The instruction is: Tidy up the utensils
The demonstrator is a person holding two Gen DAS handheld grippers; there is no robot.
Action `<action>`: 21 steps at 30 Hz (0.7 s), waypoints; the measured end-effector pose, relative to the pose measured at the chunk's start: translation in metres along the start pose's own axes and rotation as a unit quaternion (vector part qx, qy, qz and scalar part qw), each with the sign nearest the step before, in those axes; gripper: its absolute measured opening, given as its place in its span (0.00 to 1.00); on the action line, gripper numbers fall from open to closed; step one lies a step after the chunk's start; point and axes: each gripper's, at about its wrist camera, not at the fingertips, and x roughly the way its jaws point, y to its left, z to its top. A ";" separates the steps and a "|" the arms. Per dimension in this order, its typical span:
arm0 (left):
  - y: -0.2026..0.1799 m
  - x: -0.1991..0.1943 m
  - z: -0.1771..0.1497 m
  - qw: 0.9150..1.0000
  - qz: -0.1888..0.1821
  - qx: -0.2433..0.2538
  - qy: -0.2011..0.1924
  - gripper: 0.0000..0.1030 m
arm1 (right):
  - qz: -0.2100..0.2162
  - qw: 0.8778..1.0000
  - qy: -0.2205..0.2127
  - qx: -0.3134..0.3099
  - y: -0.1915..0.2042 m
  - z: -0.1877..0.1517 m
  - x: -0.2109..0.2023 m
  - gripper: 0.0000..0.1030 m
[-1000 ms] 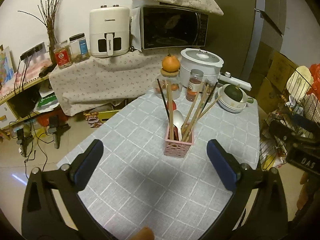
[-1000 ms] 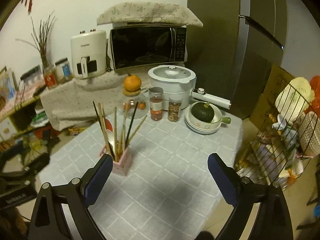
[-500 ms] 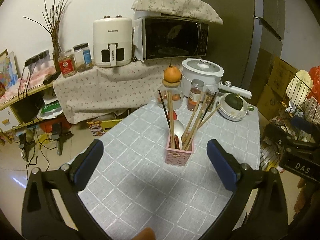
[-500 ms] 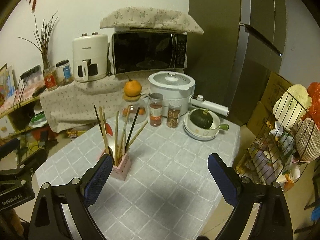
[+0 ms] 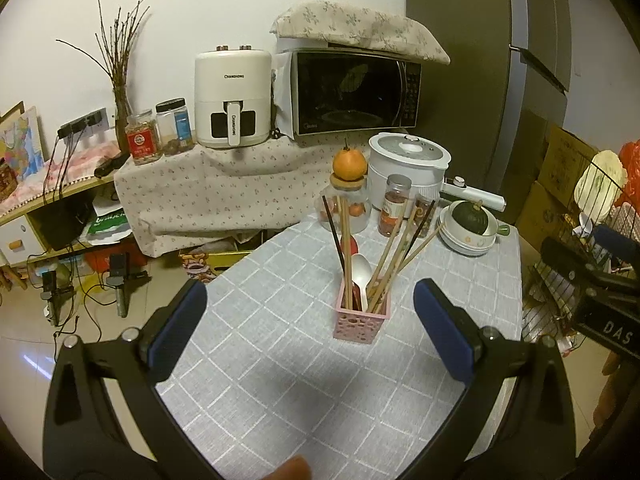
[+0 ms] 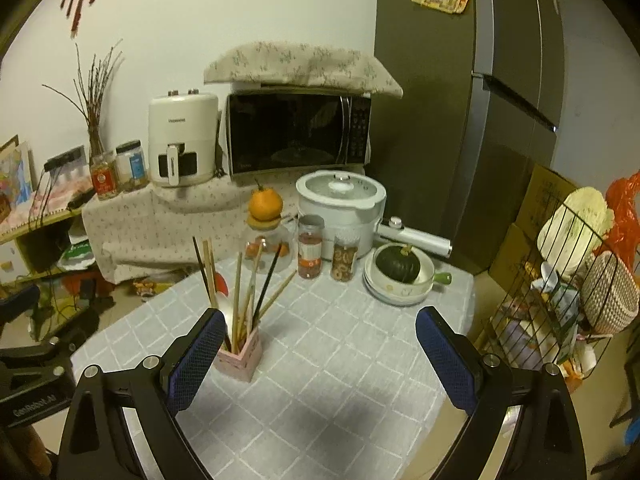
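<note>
A pink perforated utensil holder (image 5: 362,320) (image 6: 240,358) stands on the grey checked tablecloth (image 5: 280,360). Several wooden and dark chopsticks (image 5: 394,256) (image 6: 256,284) and a white spoon (image 5: 361,270) stick up out of it. My left gripper (image 5: 310,322) hangs open above the near part of the table, the holder beyond and between its blue pads, nothing held. My right gripper (image 6: 320,354) is open too and holds nothing; the holder shows just past its left pad (image 6: 196,360).
At the table's far end stand a glass jar topped by an orange (image 6: 265,204), two spice jars (image 6: 310,252), a white cooker (image 6: 340,208) and stacked bowls holding a green squash (image 6: 398,266). A wire rack (image 6: 568,280) stands right of the table. Floor with cables lies left.
Both grippers have pulled back and risen a little, so the holder sits lower and nearer in each view. Both stayed open.
</note>
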 end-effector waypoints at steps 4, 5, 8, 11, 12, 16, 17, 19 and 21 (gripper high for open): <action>-0.001 -0.001 0.000 1.000 0.000 0.002 0.001 1.00 | 0.005 1.000 0.002 0.002 0.001 0.000 0.001 0.95; -0.001 -0.001 0.000 1.000 -0.001 0.003 0.001 1.00 | 0.005 1.000 0.003 0.002 0.001 0.000 0.001 0.95; -0.002 -0.001 0.000 1.000 0.000 0.005 0.000 1.00 | 0.004 1.000 0.003 0.002 0.001 0.000 0.001 0.95; -0.003 -0.001 0.000 1.000 -0.001 0.004 0.000 1.00 | 0.005 1.000 0.004 0.002 0.001 0.000 0.001 0.95; -0.003 -0.001 0.000 1.000 0.000 0.004 -0.001 1.00 | 0.005 1.000 0.004 0.003 0.001 0.000 0.001 0.95; -0.005 -0.001 0.000 1.000 0.001 0.004 0.000 1.00 | 0.006 1.000 0.004 0.002 0.001 -0.001 0.001 0.95; -0.005 0.000 0.000 1.000 0.001 0.005 0.000 1.00 | 0.006 1.000 0.004 0.002 0.001 -0.001 0.001 0.95; -0.006 0.000 0.000 1.000 0.001 0.005 0.001 1.00 | 0.006 1.000 0.004 0.002 0.001 -0.001 0.001 0.95; -0.006 0.000 0.000 1.000 0.001 0.005 0.001 1.00 | 0.007 1.000 0.005 0.002 0.001 -0.001 0.002 0.95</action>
